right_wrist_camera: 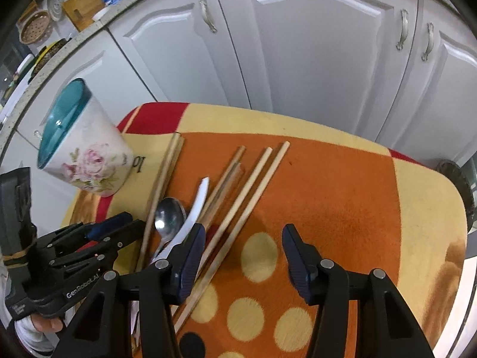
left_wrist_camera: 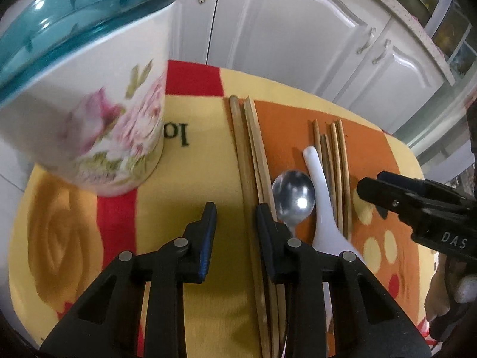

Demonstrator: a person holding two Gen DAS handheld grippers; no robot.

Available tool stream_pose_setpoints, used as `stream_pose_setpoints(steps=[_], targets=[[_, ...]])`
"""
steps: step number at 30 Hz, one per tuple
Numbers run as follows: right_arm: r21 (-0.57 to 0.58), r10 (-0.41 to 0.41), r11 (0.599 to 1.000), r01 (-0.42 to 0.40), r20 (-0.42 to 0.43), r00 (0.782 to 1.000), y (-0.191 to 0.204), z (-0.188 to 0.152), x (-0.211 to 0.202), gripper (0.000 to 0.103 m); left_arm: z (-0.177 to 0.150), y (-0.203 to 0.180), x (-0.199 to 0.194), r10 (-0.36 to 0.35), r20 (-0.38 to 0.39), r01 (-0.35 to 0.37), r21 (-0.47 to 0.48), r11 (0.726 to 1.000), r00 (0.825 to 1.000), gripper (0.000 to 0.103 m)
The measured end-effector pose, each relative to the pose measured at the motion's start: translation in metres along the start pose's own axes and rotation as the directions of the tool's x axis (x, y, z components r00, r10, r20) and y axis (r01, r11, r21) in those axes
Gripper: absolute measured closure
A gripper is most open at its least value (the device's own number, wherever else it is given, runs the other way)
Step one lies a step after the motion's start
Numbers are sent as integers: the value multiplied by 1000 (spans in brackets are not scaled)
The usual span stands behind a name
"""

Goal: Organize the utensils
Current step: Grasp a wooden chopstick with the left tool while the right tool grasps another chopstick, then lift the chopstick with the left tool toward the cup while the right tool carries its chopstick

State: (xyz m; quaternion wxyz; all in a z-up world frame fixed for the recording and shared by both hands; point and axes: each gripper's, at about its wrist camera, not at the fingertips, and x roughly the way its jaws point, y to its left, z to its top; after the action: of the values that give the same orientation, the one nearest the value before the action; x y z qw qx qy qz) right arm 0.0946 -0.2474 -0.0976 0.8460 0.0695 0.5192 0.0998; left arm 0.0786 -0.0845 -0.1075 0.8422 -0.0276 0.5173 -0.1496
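A fuzzy cloth [right_wrist_camera: 342,197] in orange, yellow and red, with pale dots, covers the small table. On it lie the utensils: a shiny metal spoon [right_wrist_camera: 168,216] with an oval bowl, a smooth white plastic spoon [right_wrist_camera: 195,208] with a curved handle, and long wooden chopsticks [right_wrist_camera: 253,185], square-ended, some pale, some darker.

At 10 o'clock from the spoons stands a white cup [right_wrist_camera: 89,161], tapered, printed with pink roses, its rim translucent teal. It hides part of black letters woven in the cloth; only "lo" reads, upside down.

The left gripper [left_wrist_camera: 235,211] is black plastic with blue ribbed pads; its jaws stand apart with nothing between them, the right finger over one chopstick pair [left_wrist_camera: 250,155]. The right gripper [right_wrist_camera: 243,238] also stands apart, empty, over dotted cloth at 4 o'clock from the spoons, its left finger above chopsticks. Both spoons' handle ends are hidden beneath the fingers.

"GenRobot.AI" reads on the left gripper's side; "DAS" on the right's. At 12 o'clock are glossy white cabinet doors [right_wrist_camera: 313,44] with metal handles.
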Motion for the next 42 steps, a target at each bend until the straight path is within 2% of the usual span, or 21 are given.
stream_pose_setpoints(steps=[1,3,6,8,10,11,15,19,23,28,29,30,32,34,37,38,42], targets=[[1,-4,1000,4,-2,1000,-1,2,2,51,2,2,0,-2,-2,2,-11,1000,1000,78],[-3,-12,1000,12,-4,1000,0,3,6,64,2,9,0,-17,1,17,-38,999,1000,81],[-6,-16,1000,16,-14,1000,2,6,16,70,1,11,-2,-24,2,24,-43,999,1000,85],[10,-8,1000,8,-22,1000,-1,6,24,73,-2,9,-2,-18,-4,18,-31,999,1000,92],[21,-6,1000,6,5,1000,-3,5,24,77,-4,7,-3,-9,-1,9,-17,1000,1000,94],[23,-11,1000,10,6,1000,-5,5,24,82,-4,6,-2,-8,0,8,-16,1000,1000,97],[7,2,1000,-2,9,1000,-11,1,21,92,-9,18,-8,-38,-10,37,-60,997,999,98],[-35,-14,999,14,-2,1000,-13,-13,10,95,-25,24,-19,-50,-24,49,-56,997,998,98],[-109,-36,994,31,-41,999,-17,-42,-6,95,-48,26,-33,-56,-58,55,-18,998,997,98],[-67,1,998,-6,-81,997,-33,-55,-17,95,-65,27,-45,-67,-110,68,6,998,992,98],[-45,9,999,-12,-80,997,-37,-54,-17,94,-64,28,-45,-63,-111,64,7,998,992,97],[-31,12,999,-14,-77,997,-39,-54,-17,88,-62,27,-45,-53,-106,54,10,998,993,96],[3,14,1000,-14,-62,998,-44,-48,-16,80,-53,25,-43,-17,-88,19,20,1000,996,85],[14,5,1000,-4,-54,999,-45,-41,-14,79,-41,22,-37,-3,-70,4,14,1000,998,79],[16,-4,1000,4,-33,999,-44,-31,-7,79,-23,19,-23,11,-70,-11,-1,1000,997,79],[17,-8,1000,9,-27,1000,-44,-27,-5,80,-17,17,-18,20,-65,-21,-2,1000,998,79],[-5,-36,999,36,-3,999,-40,-16,2,95,-3,9,-6,52,-34,-51,38,998,998,79]])
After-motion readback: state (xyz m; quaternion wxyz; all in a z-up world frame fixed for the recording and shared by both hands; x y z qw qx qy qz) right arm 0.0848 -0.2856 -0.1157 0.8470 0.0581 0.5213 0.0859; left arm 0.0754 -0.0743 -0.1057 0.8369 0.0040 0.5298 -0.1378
